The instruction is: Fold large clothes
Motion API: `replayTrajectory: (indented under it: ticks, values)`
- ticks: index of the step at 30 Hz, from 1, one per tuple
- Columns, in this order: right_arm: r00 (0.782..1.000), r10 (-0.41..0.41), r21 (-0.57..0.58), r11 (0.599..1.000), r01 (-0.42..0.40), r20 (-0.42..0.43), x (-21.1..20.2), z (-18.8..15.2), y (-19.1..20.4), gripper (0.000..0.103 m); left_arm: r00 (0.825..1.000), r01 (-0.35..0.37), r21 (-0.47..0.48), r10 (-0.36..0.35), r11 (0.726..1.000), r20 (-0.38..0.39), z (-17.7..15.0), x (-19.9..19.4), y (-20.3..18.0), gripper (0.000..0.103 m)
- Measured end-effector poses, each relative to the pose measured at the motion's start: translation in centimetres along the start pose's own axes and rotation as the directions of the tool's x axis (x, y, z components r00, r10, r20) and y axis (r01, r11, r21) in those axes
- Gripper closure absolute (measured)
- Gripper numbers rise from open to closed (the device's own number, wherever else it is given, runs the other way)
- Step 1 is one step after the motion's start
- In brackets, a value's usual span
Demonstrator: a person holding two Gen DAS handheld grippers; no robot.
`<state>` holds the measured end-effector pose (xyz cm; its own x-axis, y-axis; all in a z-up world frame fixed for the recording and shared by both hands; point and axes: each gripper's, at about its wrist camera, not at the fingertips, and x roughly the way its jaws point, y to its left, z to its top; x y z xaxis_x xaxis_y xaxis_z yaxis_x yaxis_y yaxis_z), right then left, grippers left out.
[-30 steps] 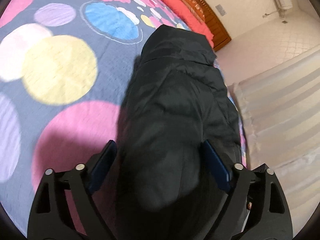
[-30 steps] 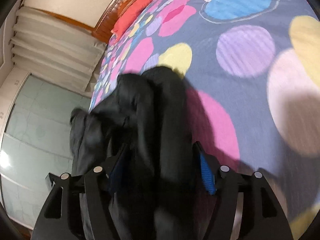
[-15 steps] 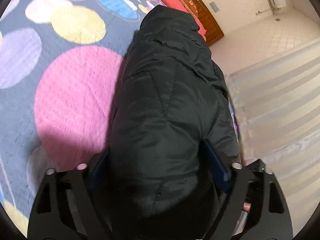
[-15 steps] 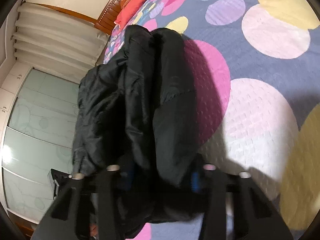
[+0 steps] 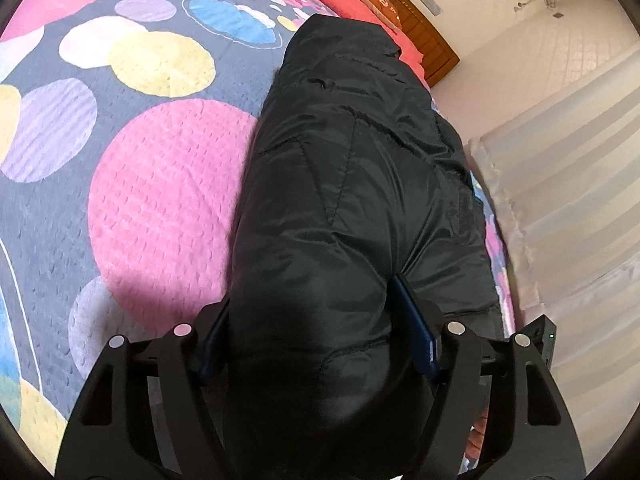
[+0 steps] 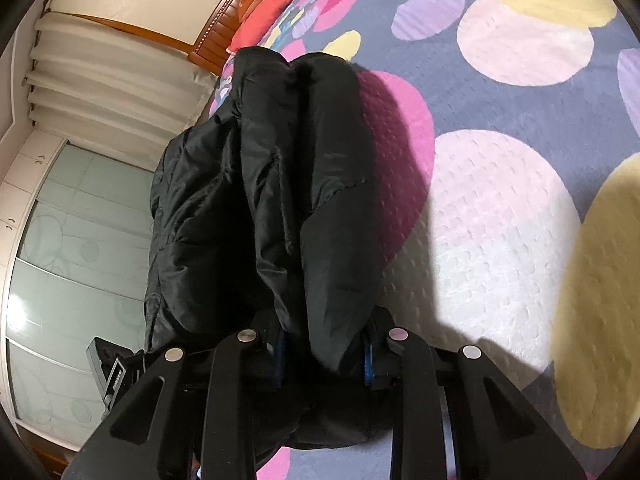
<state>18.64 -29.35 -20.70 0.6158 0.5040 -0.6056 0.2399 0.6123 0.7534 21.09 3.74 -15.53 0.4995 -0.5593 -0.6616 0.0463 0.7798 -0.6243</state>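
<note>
we see a black padded jacket (image 5: 340,200) lying in a long bundle along the edge of a bed, on a bedspread (image 5: 160,200) of grey-blue printed with large pink, yellow, lilac and blue circles. in the left wrist view the jacket runs from the near centre toward the far end of the bed, with the bedspread to its left and pale curtains (image 5: 560,160) to its right. the left claw (image 5: 320,344) straddles the near end of the bundle; its blue pads (image 5: 416,336) press against both sides of the thick fabric, and its jaws are closing on the jacket. in the right wrist view the jacket (image 6: 280,200) shows as several upright folds, the bedspread (image 6: 500,220) to its right and a glass-fronted wardrobe (image 6: 72,260) to its left. the right claw (image 6: 324,354) pinches a narrower fold at the near end, the fabric squeezed tightly between its pads, and its jaws too are closing. at the far end of the bed we note a red pillow (image 5: 352,0) against a wooden headboard (image 5: 416,24). the other claw's body (image 6: 108,368) appears at the lower left of the right wrist view, beside the jacket.
</note>
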Motion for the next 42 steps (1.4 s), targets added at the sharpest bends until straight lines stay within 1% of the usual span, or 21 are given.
replayTrajectory:
  ticks: [4,8,10,11,22,25,27,28,29,30,36,39,42]
  values:
    - [1.0,-0.001,0.003,1.0,0.001,0.005,0.0,-0.5,-0.7,0.075,1.0,-0.015,0.02,0.015,1.0,0.012,-0.2,0.2,-0.1,0.031]
    - [1.0,0.0,0.005,1.0,0.0,0.007,0.2,-0.9,-1.1,0.075,1.0,-0.015,0.032,0.014,0.999,0.018,-0.4,0.2,0.0,0.031]
    - [1.0,0.003,0.009,1.0,-0.003,0.007,0.3,-0.7,-1.1,0.075,1.0,-0.013,0.035,0.012,0.999,0.019,-0.4,0.2,0.1,0.031]
    - [1.0,0.002,0.01,1.0,-0.002,0.008,0.7,-0.3,-0.6,0.075,1.0,-0.013,0.037,0.012,0.999,0.018,-0.5,0.2,0.1,0.031]
    - [1.0,0.004,0.024,1.0,-0.005,0.016,0.4,-0.6,-1.2,0.074,1.0,-0.019,0.043,0.019,0.999,0.016,-0.4,0.2,0.0,0.031]
    - [1.0,0.001,0.034,0.999,-0.001,0.014,0.2,-0.5,-1.3,0.073,1.0,-0.024,0.047,0.024,0.999,0.012,-0.3,0.1,0.0,0.029]
    - [1.0,-0.001,0.038,0.999,0.001,0.016,-0.1,-0.6,-1.2,0.071,0.999,-0.049,0.071,0.048,0.996,0.022,-0.2,-0.1,-0.2,0.021]
    - [1.0,-0.005,0.036,0.999,0.005,0.019,-0.3,-0.6,-1.1,0.07,0.998,-0.063,0.084,0.061,0.994,0.028,-0.1,-0.1,-0.4,0.018]
    - [1.0,-0.008,0.034,0.999,0.007,0.022,-0.4,-0.7,-1.0,0.067,0.997,-0.074,0.092,0.071,0.993,0.033,-0.1,-0.2,-0.5,0.014]
    - [1.0,-0.01,0.033,0.999,0.009,0.028,-0.6,-0.8,-1.0,0.065,0.996,-0.084,0.097,0.081,0.992,0.039,-0.1,-0.3,-0.5,0.013]
    - [0.998,-0.03,0.036,0.999,0.028,0.057,-2.1,-1.2,-0.9,0.054,0.995,-0.091,0.093,0.087,0.992,0.046,-0.2,-1.1,-0.5,0.012]
    - [0.997,-0.036,0.036,0.999,0.034,0.071,-3.0,-1.5,-0.9,0.053,0.993,-0.103,0.089,0.098,0.991,0.058,-0.4,-1.9,-0.8,0.012]
    - [0.995,-0.05,0.036,0.998,0.047,0.087,-4.1,-1.8,-0.9,0.053,0.99,-0.13,0.101,0.123,0.986,0.075,-0.8,-2.4,-1.3,0.012]
